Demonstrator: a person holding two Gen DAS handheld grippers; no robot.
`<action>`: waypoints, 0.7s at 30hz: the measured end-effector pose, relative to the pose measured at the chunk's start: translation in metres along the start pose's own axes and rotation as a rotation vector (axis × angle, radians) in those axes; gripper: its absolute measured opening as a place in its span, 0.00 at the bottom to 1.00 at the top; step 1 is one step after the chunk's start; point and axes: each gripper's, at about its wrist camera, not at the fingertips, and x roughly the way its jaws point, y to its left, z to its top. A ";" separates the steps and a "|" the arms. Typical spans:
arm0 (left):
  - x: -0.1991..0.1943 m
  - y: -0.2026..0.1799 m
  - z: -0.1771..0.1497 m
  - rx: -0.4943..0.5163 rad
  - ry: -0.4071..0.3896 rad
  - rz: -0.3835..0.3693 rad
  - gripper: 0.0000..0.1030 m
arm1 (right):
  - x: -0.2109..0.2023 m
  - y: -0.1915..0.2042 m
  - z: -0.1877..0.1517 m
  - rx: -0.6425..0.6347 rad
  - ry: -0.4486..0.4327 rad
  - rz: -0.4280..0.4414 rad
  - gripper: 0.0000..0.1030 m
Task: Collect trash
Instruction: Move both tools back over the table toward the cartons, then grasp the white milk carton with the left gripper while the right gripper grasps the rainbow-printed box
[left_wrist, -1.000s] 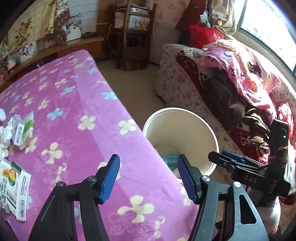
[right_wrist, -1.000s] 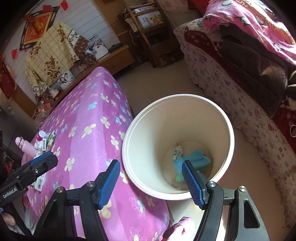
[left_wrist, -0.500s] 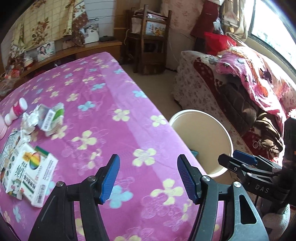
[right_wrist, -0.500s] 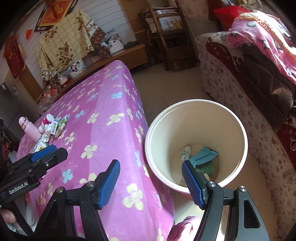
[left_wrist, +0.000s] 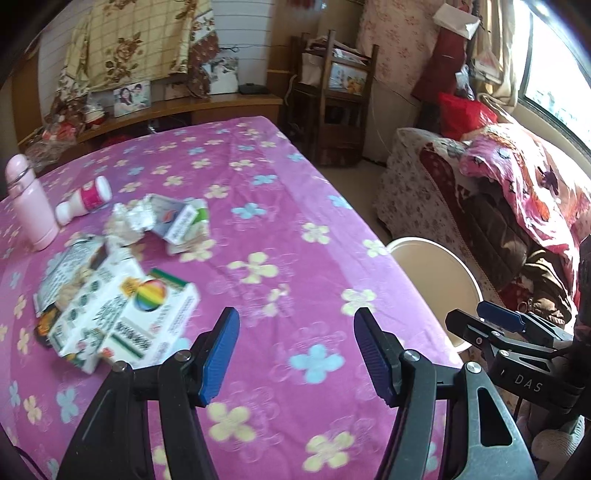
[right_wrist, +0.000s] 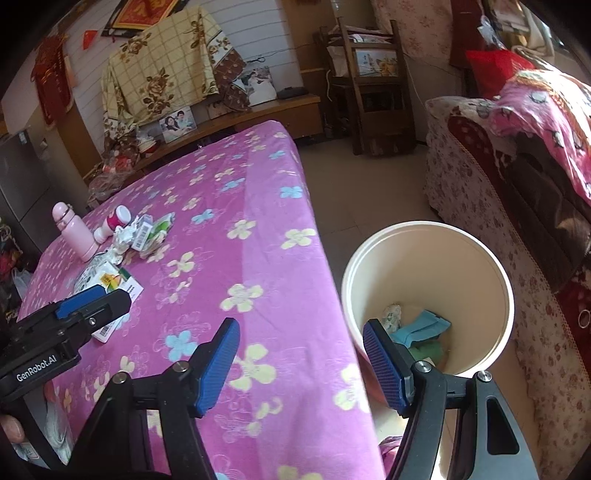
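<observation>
Both spread and empty, left hand-held gripper (left_wrist: 293, 352) and right hand-held gripper (right_wrist: 301, 363) over purple floral counter (left_wrist: 280, 206), litter of white carton (left_wrist: 125, 317), crumpled wrappers (left_wrist: 133, 221), pink bottle (left_wrist: 29, 206) near left edge, cream bin (right_wrist: 428, 291) beside right edge holding blue scraps (right_wrist: 421, 326).

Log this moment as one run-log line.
left gripper: open, empty | right gripper: open, empty | cream round plastic bin: holds trash | white cardboard boxes: on purple floral tablecloth
</observation>
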 end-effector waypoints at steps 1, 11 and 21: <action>-0.003 0.005 -0.001 -0.005 -0.002 0.006 0.63 | 0.000 0.006 0.000 -0.009 0.001 0.005 0.71; -0.030 0.071 -0.019 -0.076 -0.012 0.074 0.63 | 0.016 0.074 -0.007 -0.083 0.049 0.082 0.71; -0.037 0.168 -0.027 -0.158 0.011 0.212 0.63 | 0.041 0.131 -0.014 -0.156 0.109 0.153 0.71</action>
